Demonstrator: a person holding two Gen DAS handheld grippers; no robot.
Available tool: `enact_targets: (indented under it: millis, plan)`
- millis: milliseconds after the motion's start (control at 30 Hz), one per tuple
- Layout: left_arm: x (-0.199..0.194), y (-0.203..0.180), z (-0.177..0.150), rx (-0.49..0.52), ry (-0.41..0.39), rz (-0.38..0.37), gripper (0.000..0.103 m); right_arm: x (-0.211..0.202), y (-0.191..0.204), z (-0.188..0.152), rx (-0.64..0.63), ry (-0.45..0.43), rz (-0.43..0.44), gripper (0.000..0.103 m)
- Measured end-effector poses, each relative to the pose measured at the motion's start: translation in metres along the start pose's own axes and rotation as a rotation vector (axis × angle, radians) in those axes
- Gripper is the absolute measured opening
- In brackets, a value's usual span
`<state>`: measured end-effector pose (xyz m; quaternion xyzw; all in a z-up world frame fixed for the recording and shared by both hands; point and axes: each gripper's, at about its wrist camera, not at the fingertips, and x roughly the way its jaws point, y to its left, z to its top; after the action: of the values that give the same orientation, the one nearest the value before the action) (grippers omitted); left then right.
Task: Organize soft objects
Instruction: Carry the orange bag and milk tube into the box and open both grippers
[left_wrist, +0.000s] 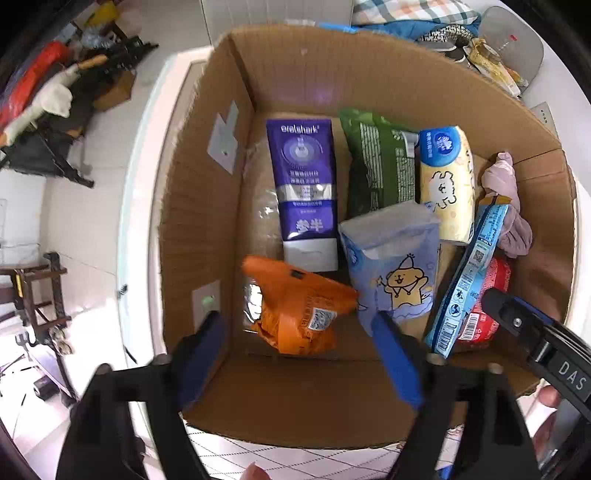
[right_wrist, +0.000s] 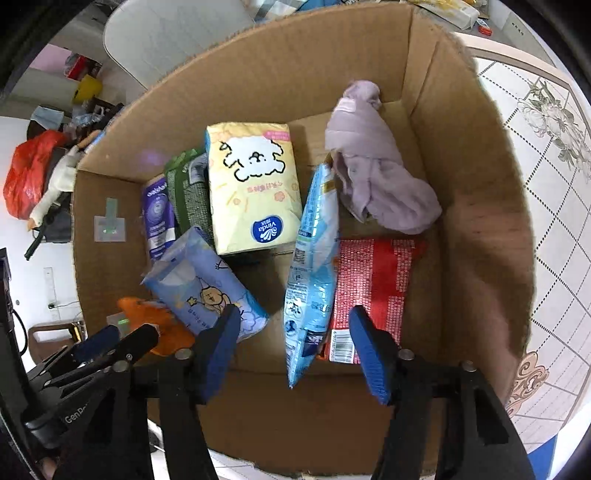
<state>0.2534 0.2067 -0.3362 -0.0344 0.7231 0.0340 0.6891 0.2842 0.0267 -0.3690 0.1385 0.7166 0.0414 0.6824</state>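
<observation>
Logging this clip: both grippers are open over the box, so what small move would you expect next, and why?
Probably the right gripper eases down and closes on the light blue packet. That packet stands on edge directly between its open fingers, leaning against the red packet, while the other items in the cardboard box mostly lie flat. The left gripper hangs open, holding nothing.

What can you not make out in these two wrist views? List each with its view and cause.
- Red packet: left wrist view, mostly hidden behind the light blue pouch.
- Purple tube: right wrist view, partly covered by the blue tissue pack.
- Green bag print: left wrist view, too small to read.
</observation>
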Motion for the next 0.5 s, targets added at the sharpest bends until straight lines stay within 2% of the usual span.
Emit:
enact_targets:
  millis: [167,233,267,433,500]
  plan:
    - [-0.022,-0.006,-0.006,0.001,-0.065,0.005,0.090,-0.019,-0.003,-0.007,-0.021,-0.021,-0.028,0.064]
    - [-0.032,-0.008,-0.010,0.002,-0.100,0.010,0.100,-0.030,-0.003,-0.012,-0.041,-0.044,-0.060,0.064]
    - [-0.035,-0.007,-0.013,0.001,-0.114,0.008,0.101,-0.034,-0.004,-0.014,-0.048,-0.054,-0.072,0.064]
    - [-0.061,-0.007,-0.026,-0.005,-0.207,0.014,0.102,-0.063,-0.006,-0.028,-0.089,-0.100,-0.125,0.067]
    - [-0.068,-0.005,-0.031,-0.014,-0.229,-0.001,0.102,-0.072,-0.005,-0.035,-0.104,-0.111,-0.141,0.081]
